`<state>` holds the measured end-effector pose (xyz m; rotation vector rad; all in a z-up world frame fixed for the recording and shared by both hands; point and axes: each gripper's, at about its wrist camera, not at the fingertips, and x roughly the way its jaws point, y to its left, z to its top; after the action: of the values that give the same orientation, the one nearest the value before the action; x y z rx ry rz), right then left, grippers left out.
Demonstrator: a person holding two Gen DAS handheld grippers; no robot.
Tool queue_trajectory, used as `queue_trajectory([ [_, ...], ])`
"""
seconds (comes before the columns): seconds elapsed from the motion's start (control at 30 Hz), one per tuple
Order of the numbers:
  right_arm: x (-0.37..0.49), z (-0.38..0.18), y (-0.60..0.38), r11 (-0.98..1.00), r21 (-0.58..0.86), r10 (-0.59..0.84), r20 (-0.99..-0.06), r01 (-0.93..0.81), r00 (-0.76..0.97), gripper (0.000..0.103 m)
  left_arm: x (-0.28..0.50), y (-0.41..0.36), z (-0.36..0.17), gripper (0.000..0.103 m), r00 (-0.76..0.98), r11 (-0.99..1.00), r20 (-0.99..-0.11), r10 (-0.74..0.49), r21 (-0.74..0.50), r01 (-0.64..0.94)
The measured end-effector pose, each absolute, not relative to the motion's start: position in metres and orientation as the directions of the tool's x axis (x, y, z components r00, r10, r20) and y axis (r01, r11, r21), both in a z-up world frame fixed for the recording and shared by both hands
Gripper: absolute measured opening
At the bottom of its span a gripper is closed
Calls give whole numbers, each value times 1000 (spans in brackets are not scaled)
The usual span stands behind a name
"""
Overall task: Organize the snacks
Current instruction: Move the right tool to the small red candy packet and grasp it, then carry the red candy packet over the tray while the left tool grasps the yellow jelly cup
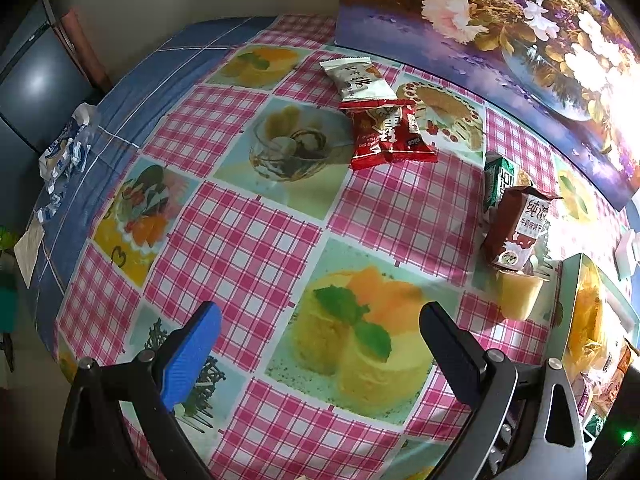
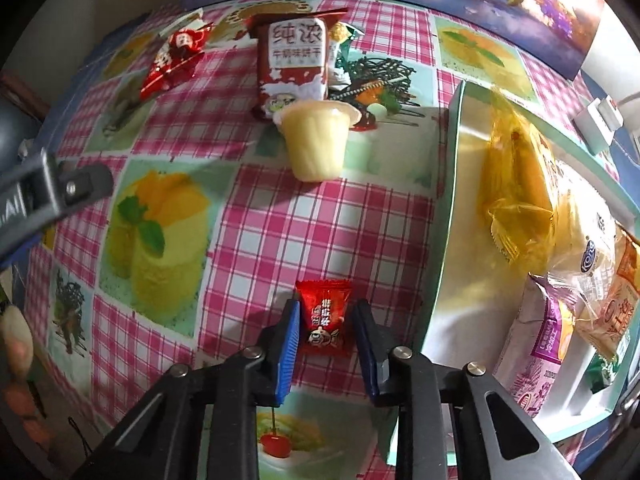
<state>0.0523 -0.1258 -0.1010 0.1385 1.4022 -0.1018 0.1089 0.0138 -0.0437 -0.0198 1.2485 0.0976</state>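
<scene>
right hand-held gripper [image 2: 325, 320] clamps red candy [image 2: 324, 318] | left hand-held gripper [image 1: 320, 344] agape | biscuit pack [image 2: 294, 64] "纯浓"

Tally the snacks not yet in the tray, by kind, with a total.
packets: 4 (white packet, large red packet, green packet, brown packet)
jelly cup: 1
small red candy: 1
Total: 6

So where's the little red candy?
In the right wrist view, the little red candy sits on the checkered tablecloth between the right claw's blue pads, just left of the snack tray.
</scene>
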Motion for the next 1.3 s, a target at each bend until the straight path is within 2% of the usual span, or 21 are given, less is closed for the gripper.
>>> queue_trajectory([
  [0.07, 50, -102, -125, 988, 39, 12, -984, 148, 176, 23, 109, 13, -44, 99, 313, 996, -948, 57, 34, -79],
  [0.2, 52, -102, -126, 986, 49, 17, -980, 157, 198, 21, 110, 12, -45, 99, 306, 997, -951, 36, 13, -77],
  [0.6, 52, -74, -163, 955, 155, 70, -947, 254, 314, 21, 116, 1, -47, 99, 299, 998, -954, -36, -51, -44],
  [0.73, 52, -53, -179, 932, 206, 83, -922, 297, 379, 21, 121, -4, -49, 99, 293, 993, -952, -92, -110, -45],
  [1.03, 55, -17, -226, 873, 197, -47, -876, 446, 479, 21, 132, -36, -44, 99, 358, 976, -918, -170, -206, -67],
  [1.13, 50, -15, -244, 853, 218, -45, -875, 474, 483, 21, 135, -66, -49, 99, 333, 973, -917, -221, -230, 13],
  [1.3, 43, -14, -262, 822, 224, -68, -873, 523, 482, 21, 136, -99, -63, 99, 313, 978, -926, -209, -190, 91],
])
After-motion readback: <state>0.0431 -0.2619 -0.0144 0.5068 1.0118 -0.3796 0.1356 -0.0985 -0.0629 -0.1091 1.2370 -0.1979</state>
